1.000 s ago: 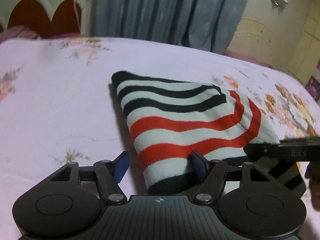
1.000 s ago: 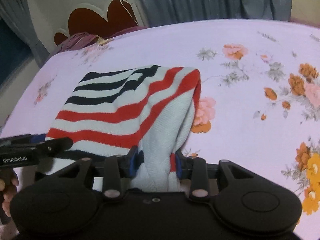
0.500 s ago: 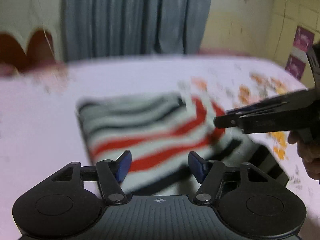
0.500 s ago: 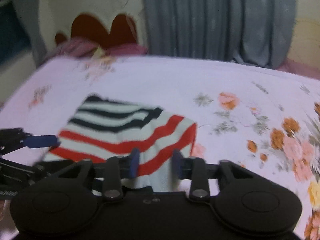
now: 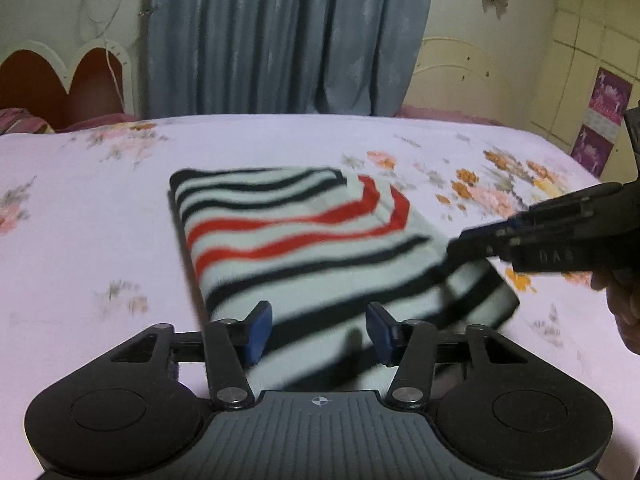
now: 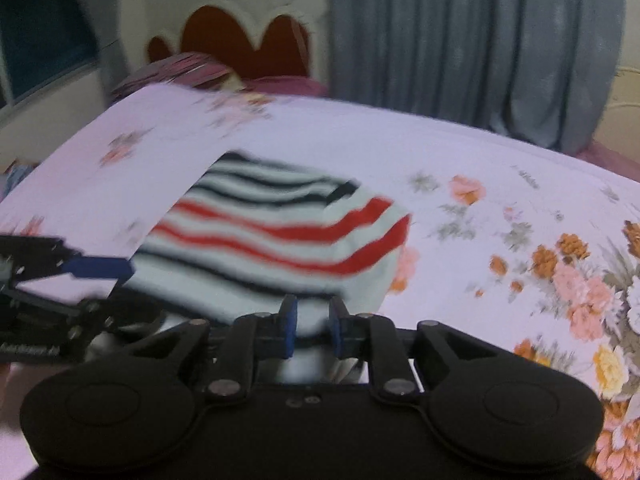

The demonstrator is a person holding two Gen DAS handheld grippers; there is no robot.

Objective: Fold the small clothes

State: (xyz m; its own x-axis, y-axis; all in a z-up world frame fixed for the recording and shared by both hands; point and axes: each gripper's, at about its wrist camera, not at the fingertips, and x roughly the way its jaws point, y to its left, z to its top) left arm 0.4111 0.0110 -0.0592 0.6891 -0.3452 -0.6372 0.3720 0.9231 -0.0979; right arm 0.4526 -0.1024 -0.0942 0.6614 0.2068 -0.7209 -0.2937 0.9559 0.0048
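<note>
A small knit garment (image 5: 304, 240) with white, black and red stripes lies folded on the bed; it also shows in the right wrist view (image 6: 276, 240). My left gripper (image 5: 318, 334) is open, its blue pads (image 5: 258, 332) apart over the garment's near edge, holding nothing. My right gripper (image 6: 313, 328) has its pads (image 6: 289, 326) close together with white fabric between them at the garment's near right corner. It shows from the side in the left wrist view (image 5: 472, 246), tips at the garment's right edge.
The bed (image 5: 100, 240) has a pale pink sheet with orange and pink flowers (image 6: 580, 280) on the right. A grey curtain (image 5: 280, 36) and a headboard (image 5: 60, 76) stand behind. A hand (image 5: 624, 308) is at the right edge.
Both grippers pulled back and rose from the garment. The lifted right flap now lies flat, and more black-striped cloth shows at the near edge. The left gripper stays open.
</note>
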